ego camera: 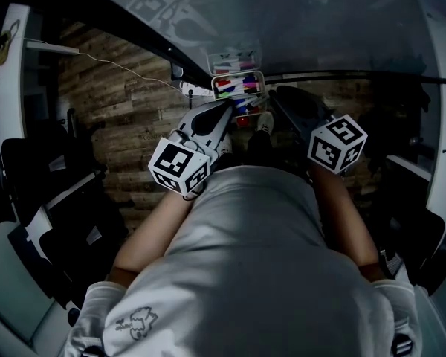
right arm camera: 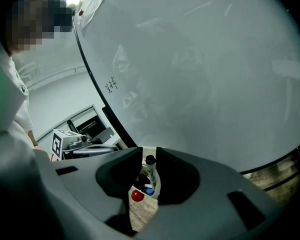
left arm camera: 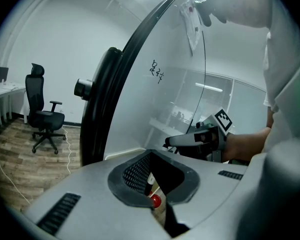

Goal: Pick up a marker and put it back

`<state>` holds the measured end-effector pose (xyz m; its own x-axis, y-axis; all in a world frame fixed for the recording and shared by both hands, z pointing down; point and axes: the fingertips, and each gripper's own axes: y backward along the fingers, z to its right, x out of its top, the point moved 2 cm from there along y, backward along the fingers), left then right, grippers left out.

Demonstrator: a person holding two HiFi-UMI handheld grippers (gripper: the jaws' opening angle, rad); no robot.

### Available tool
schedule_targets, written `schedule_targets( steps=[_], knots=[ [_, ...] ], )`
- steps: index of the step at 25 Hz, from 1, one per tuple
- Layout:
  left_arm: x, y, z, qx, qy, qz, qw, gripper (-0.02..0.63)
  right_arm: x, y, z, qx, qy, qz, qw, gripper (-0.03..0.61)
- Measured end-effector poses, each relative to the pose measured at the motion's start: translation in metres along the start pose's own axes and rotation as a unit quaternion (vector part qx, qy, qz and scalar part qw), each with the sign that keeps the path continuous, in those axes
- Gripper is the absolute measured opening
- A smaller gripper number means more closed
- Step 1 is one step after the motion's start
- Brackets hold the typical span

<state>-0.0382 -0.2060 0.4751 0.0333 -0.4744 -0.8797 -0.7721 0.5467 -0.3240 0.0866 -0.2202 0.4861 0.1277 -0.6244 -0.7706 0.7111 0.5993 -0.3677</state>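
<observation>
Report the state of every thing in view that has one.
Right gripper: shut on the black-capped marker.
Black-capped marker: capped, upright between the jaws.
Left gripper: jaws nearly together, gripping nothing.
Marker tray: holding several coloured markers.
Whiteboard: mostly blank, one small scribble.
Office chair: unoccupied.

We see our right tool [right arm camera: 149,155] pinching a black-capped marker [right arm camera: 151,171], red cap [right arm camera: 136,195] below it, whiteboard [right arm camera: 200,74] behind it.
</observation>
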Motion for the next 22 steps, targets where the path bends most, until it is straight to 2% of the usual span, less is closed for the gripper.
schedule_targets(
  steps=[12, 22],
  knots=[
    [0.003, 0.009, 0.005, -0.007, -0.010, 0.008, 0.9999, 0.005, 0.010, 0.022, 0.002, -0.027, 0.010, 0.024, 0.999, 0.077],
    [0.011, 0.021, 0.011, -0.019, -0.027, 0.019, 0.9993, 0.005, 0.012, 0.034, -0.019, -0.034, 0.013, 0.040, 0.999, 0.075]
  ],
)
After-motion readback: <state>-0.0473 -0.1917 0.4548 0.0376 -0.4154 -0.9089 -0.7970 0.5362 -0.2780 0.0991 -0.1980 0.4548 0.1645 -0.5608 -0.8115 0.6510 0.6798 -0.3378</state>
